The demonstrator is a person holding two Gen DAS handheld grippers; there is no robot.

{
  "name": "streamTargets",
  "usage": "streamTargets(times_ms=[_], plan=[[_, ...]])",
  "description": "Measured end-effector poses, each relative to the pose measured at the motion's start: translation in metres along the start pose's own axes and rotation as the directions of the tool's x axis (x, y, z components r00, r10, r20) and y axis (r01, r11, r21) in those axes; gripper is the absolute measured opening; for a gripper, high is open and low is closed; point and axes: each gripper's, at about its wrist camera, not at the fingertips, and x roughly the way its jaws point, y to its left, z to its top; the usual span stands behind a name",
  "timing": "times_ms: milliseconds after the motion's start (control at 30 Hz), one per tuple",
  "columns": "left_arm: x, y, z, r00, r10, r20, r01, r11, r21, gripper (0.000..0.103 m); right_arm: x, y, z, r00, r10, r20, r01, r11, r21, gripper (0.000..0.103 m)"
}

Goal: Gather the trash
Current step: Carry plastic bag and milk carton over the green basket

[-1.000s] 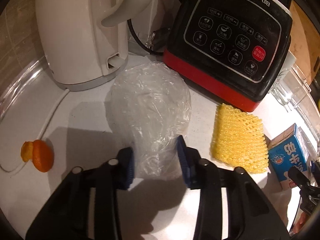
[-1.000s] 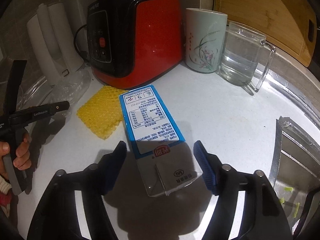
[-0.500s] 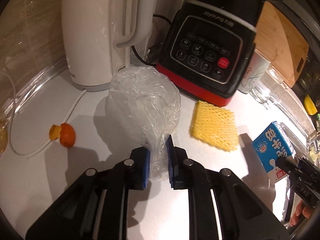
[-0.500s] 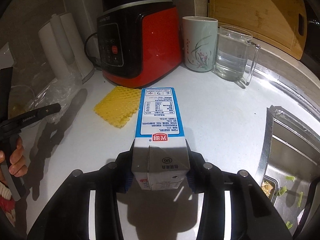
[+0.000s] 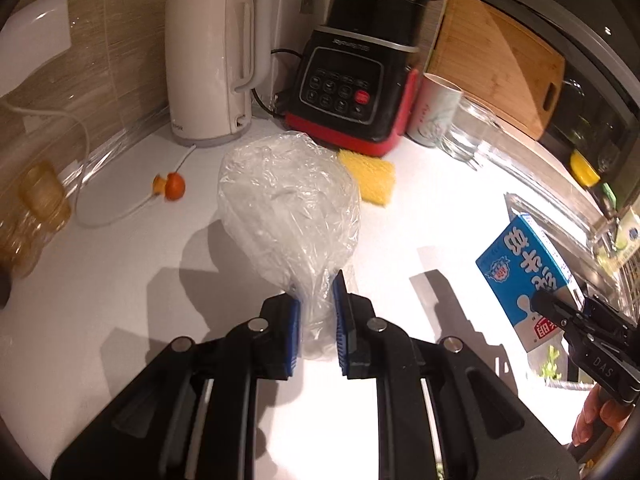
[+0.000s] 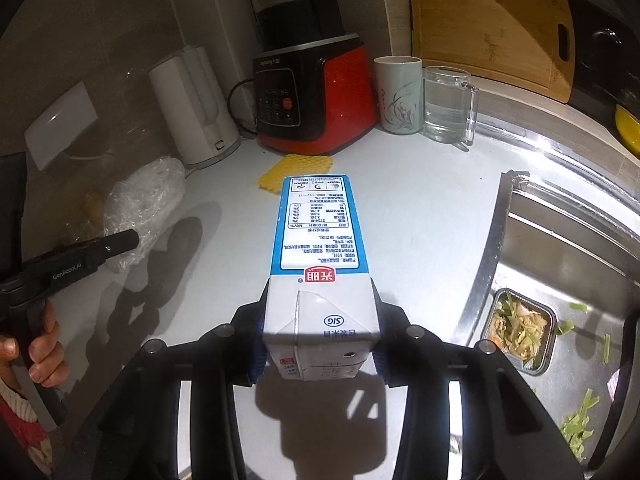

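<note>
Left tool (image 5: 316, 322): blue pads pinched on the bunched neck of the clear plastic bag (image 5: 288, 208). Bag body balloons out ahead of the fingers, above the white surface (image 5: 120, 280), shadow under it.

Right tool (image 6: 320, 332): clamped on the top end of the blue-and-white milk carton (image 6: 320, 240), one pad on each side wall. Carton points straight forward along the fingers, nutrition panel up, lifted off the surface with its shadow beneath. In the left wrist view the same carton (image 5: 524, 264) sits at right, near the sink edge, gripped by the right tool (image 5: 560, 312).

Still on the surface:
- yellow foam net (image 5: 370, 178), flat, just in front of the red-and-black blender base (image 5: 352, 100)
- orange peel piece (image 5: 172, 186), beside the white kettle cord
- white kettle (image 5: 208, 68), left of the blender
- ceramic cup (image 6: 398, 94) and glass mug (image 6: 448, 106), side by side, right of the blender
- wooden cutting board (image 6: 488, 20) leaning on the wall behind them

Sink (image 6: 560, 240) at right: foil tray (image 6: 518, 330) with food scraps inside, green scraps loose around it.
</note>
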Motion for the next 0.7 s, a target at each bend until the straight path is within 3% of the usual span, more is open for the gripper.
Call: streamTargets(times_ms=[400, 700], plan=[[-0.106, -0.068, -0.126, 0.999, -0.004, -0.042, 0.007, 0.998, 0.062, 0.015, -0.13, 0.015, -0.116, 0.999, 0.026, -0.025, -0.027, 0.999, -0.028, 0.042], [-0.158, -0.108, -0.213, 0.996, -0.031, -0.08, 0.039, 0.995, 0.096, 0.015, -0.192, 0.017, -0.202, 0.996, 0.037, -0.084, -0.04, 0.998, -0.04, 0.042]])
